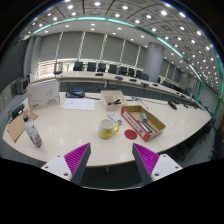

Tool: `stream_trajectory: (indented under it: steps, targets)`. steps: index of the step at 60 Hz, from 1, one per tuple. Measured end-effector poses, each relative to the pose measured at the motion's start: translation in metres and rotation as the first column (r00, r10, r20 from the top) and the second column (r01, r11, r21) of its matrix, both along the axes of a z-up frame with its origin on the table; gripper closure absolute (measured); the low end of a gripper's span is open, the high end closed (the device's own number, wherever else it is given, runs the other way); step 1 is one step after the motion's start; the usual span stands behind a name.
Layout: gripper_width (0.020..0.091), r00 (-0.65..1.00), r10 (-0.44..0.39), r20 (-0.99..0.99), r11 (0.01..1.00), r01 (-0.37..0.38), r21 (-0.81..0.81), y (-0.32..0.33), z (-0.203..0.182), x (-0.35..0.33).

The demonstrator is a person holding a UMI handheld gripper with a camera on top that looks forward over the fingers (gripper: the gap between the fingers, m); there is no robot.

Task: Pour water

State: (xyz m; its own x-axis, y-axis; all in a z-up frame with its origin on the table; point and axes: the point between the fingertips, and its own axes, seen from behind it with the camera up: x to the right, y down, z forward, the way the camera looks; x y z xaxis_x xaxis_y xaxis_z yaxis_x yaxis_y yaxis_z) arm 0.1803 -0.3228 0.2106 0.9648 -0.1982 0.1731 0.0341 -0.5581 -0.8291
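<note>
— Where's our cup?
— The yellow mug (108, 128) sits on the white table (80, 138), beyond our fingers, beside the cardboard box (143, 121).
— And our gripper (111, 160)?
— Spread wide, holding nothing. We judge we're approaching; next we close in.

cardboard box (146, 122), white box (43, 95), chairs (100, 68), papers (80, 103)
</note>
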Motion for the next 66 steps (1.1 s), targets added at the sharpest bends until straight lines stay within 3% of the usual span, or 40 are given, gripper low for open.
stream_trajectory:
  steps: [10,15,44,59,62,66]
  targets:
    - [0.0245,1.0,0.019,-0.007,0.999,-0.019,-0.03,-0.006,-0.013,-0.031]
    - [0.0243,0.999,0.042,-0.017,0.998,-0.042,-0.041,0.002,-0.033,-0.081]
    - [0.0241,0.946,0.289,-0.148,0.957,-0.283,0.062,0.067,-0.125,-0.329]
    - [0.0242,0.95,0.279,-0.138,0.95,-0.253,0.181,0.148,-0.152,-0.37]
    - [0.0279,0.951,0.278,-0.136,0.948,-0.248,0.199,0.162,-0.155,-0.374]
    - [0.0408,0.953,0.27,-0.135,0.946,-0.236,0.222,0.174,-0.156,-0.373]
